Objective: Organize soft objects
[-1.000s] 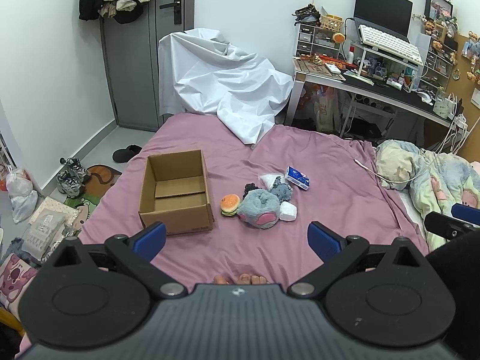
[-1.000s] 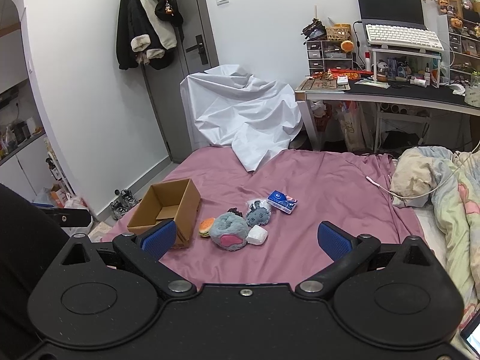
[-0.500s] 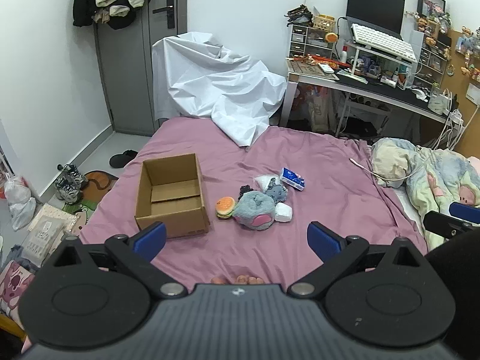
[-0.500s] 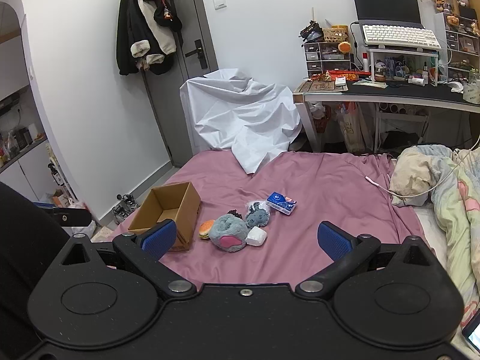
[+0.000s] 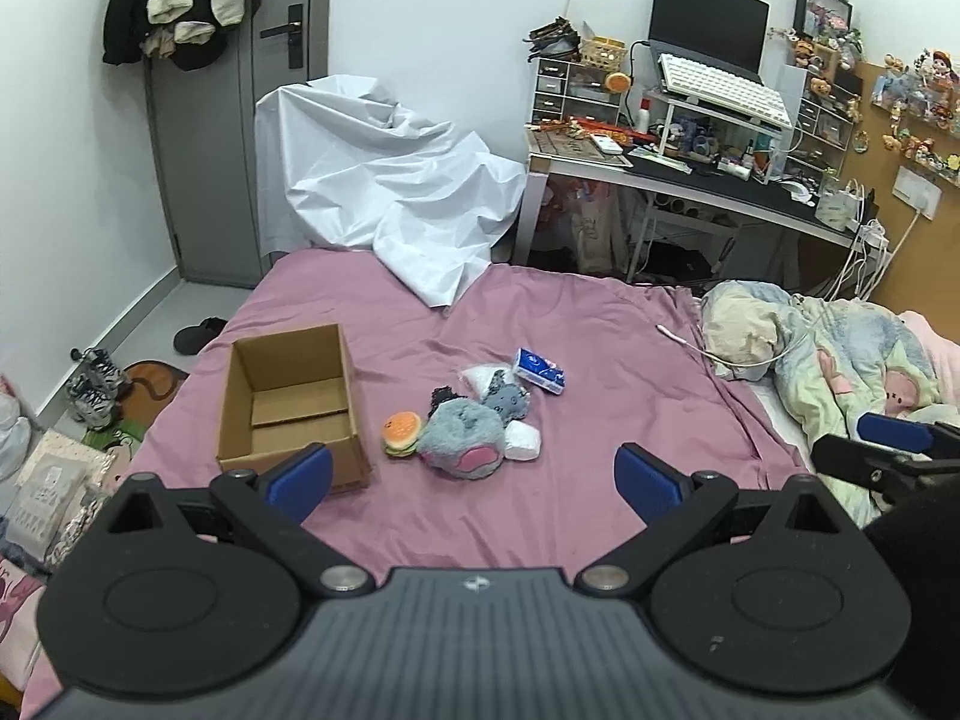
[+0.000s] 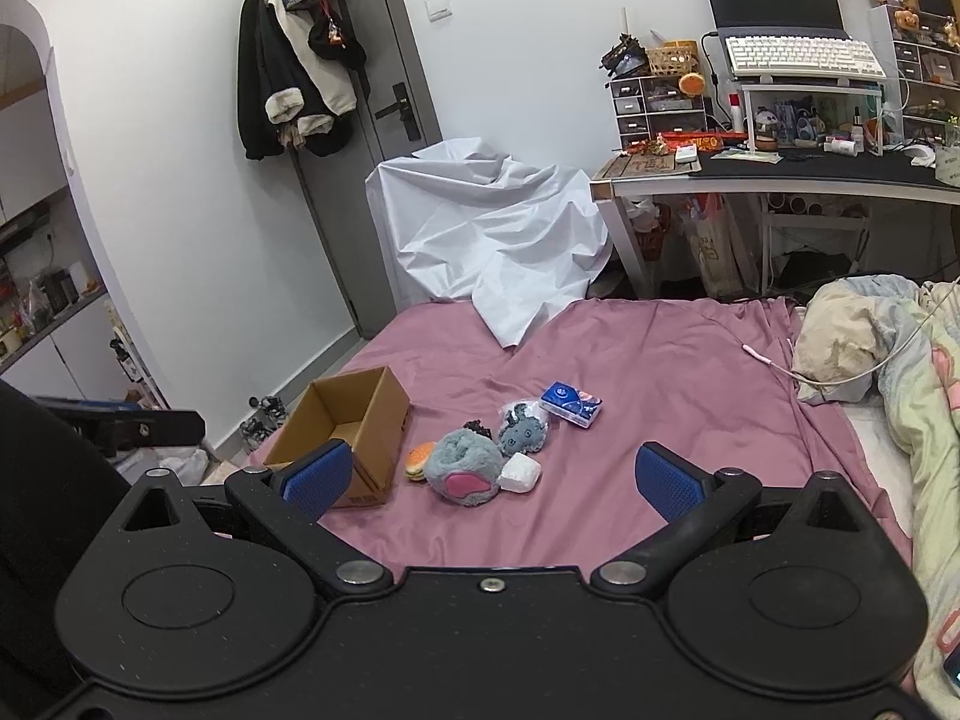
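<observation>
**Two open grippers above a bed with soft toys and a carton**

Both cameras have drawn slightly back and upward since the earlier frames, so the toy cluster sits a little farther from the fingers; nothing on the bed has shifted. Left gripper: jaws spread wide, nothing between the blue pads. Right gripper: likewise released and empty. An open cardboard box stands upright on the pink bedsheet, empty inside. Just right of the box lies the soft-object cluster: a small burger plush touching a large grey plush with a pink patch; a white foam piece against the grey plush's right side; a smaller grey plush behind, lying on a clear bag; and a blue tissue pack farthest back. A small dark item beside the bag is too small to identify. All objects rest on the sheet, well apart from both grippers.
</observation>
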Available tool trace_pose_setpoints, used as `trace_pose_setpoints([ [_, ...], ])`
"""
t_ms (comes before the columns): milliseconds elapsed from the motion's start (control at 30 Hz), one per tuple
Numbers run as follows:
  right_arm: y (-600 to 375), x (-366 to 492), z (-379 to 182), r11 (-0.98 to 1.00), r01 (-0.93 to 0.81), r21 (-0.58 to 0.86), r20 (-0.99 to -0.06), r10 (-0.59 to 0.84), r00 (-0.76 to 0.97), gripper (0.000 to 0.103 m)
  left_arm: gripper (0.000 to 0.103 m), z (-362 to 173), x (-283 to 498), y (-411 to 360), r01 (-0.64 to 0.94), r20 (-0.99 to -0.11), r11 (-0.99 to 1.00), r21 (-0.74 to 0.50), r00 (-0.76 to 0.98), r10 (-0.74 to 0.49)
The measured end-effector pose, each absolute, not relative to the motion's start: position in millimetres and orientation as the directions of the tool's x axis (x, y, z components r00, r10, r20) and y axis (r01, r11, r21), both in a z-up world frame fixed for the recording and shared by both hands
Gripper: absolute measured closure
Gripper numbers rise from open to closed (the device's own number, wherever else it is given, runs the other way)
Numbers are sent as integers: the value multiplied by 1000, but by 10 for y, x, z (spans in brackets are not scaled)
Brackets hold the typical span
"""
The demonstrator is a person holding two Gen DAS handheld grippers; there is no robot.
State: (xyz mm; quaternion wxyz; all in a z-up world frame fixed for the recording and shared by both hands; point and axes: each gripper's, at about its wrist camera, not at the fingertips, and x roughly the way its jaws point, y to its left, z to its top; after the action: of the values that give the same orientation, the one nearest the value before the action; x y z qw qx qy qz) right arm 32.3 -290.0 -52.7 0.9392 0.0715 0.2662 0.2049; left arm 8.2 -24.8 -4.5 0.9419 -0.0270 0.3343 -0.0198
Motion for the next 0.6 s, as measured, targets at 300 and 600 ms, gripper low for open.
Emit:
trace_pose_setpoints([
  [300,-2886,533,-642,901,-348,257,-481,432,763,1,3,-184,283,-156,17,-635,996,-93,769,-72],
  [600,-2861,811,-824,916,-329,231,-507,402,763,1,4,-470,583,22,-20,-661,992,-125,748,-68],
])
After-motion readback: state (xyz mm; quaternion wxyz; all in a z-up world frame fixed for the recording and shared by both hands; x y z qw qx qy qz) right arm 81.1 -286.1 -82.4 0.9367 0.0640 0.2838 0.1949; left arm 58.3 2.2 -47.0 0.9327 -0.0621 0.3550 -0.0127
